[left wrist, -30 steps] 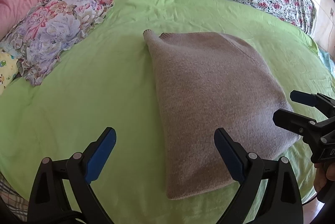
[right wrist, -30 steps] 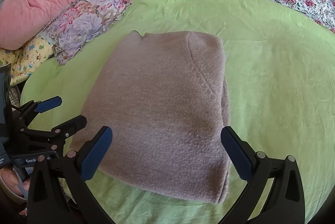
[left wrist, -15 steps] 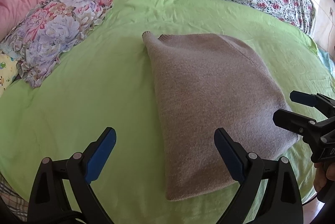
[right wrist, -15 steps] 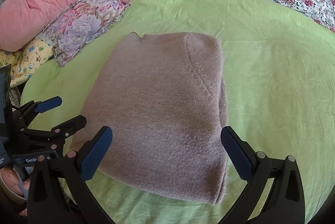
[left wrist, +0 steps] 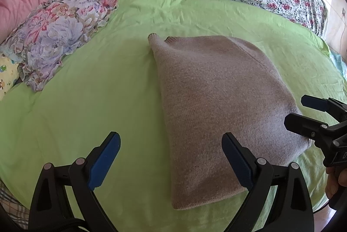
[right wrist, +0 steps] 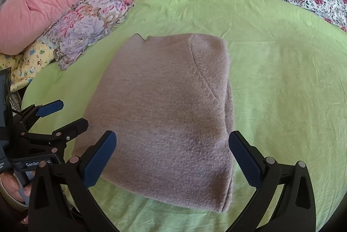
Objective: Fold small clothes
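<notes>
Both tongs hang spread and empty: the left tongs [left wrist: 170,158] over the near left edge of the folded mauve knit sweater [right wrist: 171,115], the right tongs [right wrist: 172,156] astride its near end. It lies flat on the green bedsheet [left wrist: 86,102]; floral pillow [left wrist: 56,37] beyond.

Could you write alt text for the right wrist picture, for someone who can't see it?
A folded, fuzzy mauve-grey knitted sweater lies on a lime-green bedsheet, framed by the open blue-padded right gripper. The open left gripper sits at the left, with floral pillows beyond.
</notes>
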